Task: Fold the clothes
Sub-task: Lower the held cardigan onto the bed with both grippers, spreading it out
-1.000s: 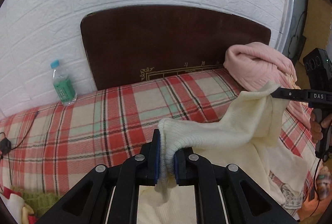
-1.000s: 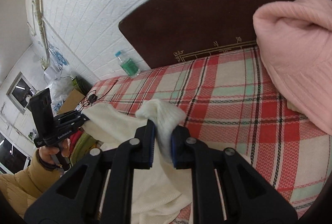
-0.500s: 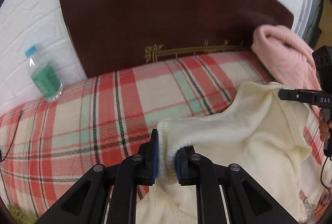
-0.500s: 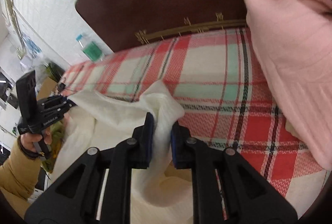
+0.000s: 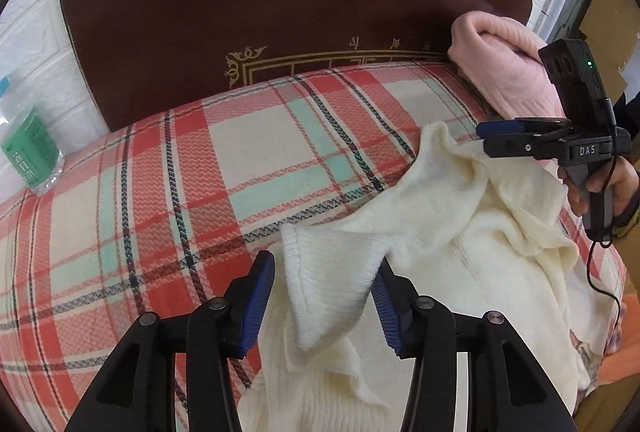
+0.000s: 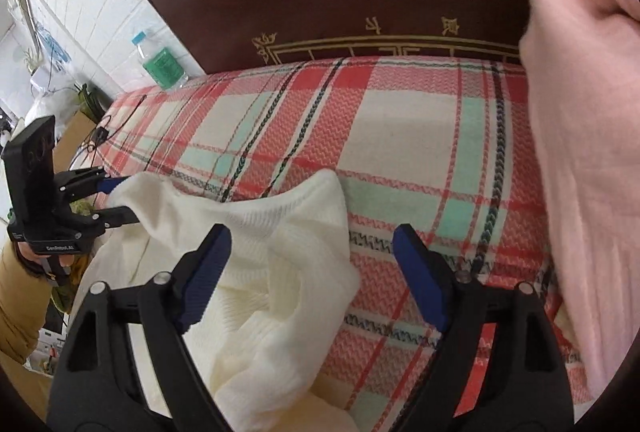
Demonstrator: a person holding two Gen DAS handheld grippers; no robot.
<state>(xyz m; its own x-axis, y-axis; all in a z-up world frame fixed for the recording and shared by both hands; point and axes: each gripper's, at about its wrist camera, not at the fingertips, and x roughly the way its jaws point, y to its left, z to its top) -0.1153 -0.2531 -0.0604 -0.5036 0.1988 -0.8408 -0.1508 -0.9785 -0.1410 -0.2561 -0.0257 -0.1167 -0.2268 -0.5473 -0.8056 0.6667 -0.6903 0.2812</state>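
Left gripper (image 5: pixel 326 296): jaws wide, gripping nothing.
Right gripper (image 6: pixel 312 264): likewise.
Cream sweater (image 5: pixel 460 252): rumpled on bed (image 5: pixel 248 152); we smooth before creasing.

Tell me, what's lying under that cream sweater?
The cream sweater lies on a red, cream and green plaid blanket, which shows all around its far edge. Whatever is directly beneath the knit, or under the blanket itself, is covered and cannot be seen.

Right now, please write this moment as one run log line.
left hand-held gripper: open | right hand-held gripper: open | cream sweater: lying on plaid bed | fold: not done
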